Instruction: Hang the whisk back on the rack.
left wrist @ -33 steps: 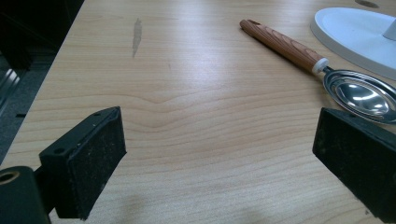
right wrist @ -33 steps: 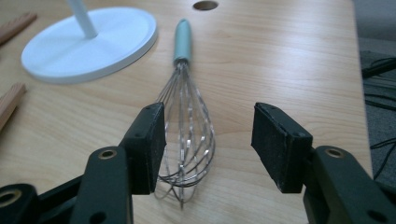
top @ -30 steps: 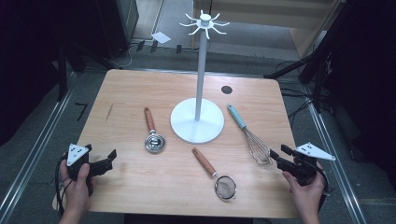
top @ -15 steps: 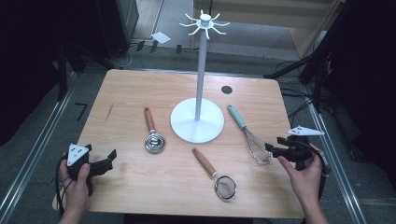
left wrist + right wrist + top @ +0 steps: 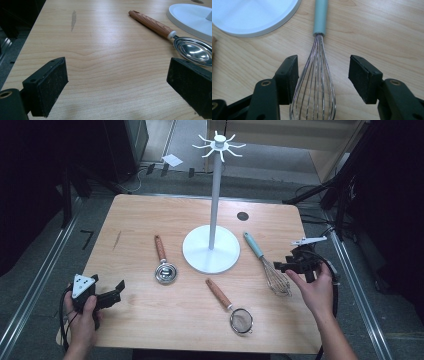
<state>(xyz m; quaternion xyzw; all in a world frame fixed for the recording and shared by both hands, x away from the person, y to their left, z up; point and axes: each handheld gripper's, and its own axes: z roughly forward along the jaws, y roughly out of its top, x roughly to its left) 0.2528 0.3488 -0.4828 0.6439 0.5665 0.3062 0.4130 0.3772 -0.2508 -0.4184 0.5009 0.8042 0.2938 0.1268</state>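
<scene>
Now the right gripper (image 5: 289, 266) has moved in from the table's (image 5: 150, 220) right edge and hangs spread-jawed over the whisk's (image 5: 318, 82) wires, seemingly preparing a grasp. Meanwhile the left gripper (image 5: 111, 296) stays put, jaws wide apart and empty. No readable writing anywhere.

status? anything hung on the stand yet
Nothing hung: the stand hooks are bare. In hand: the right gripper is open, jaws either side of the whisk wires, not yet closed. Left: whisk, measuring spoon and strainer all lie on the table; left gripper open, idle.
</scene>
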